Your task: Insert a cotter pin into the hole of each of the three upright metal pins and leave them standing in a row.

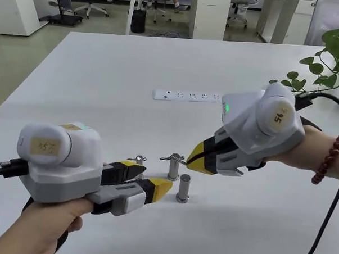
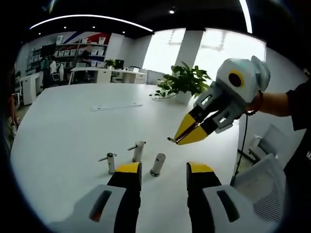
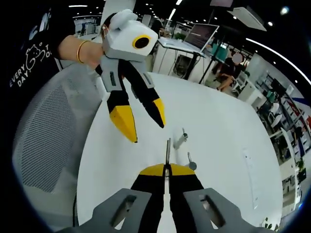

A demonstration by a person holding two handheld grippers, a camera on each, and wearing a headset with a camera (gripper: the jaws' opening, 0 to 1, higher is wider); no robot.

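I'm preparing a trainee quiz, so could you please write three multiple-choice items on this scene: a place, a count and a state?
1. The power strip lies: A) beyond the upright pins B) nearest the person C) on the floor.
2. Upright pins already holding a cotter pin: A) none B) three C) two.
3. The right gripper is: A) open B) shut on a loose cotter pin C) gripping an upright pin.
Answers: A, it lies past them; C, the nearest pin is bare; B, its jaws pinch the thin pin.
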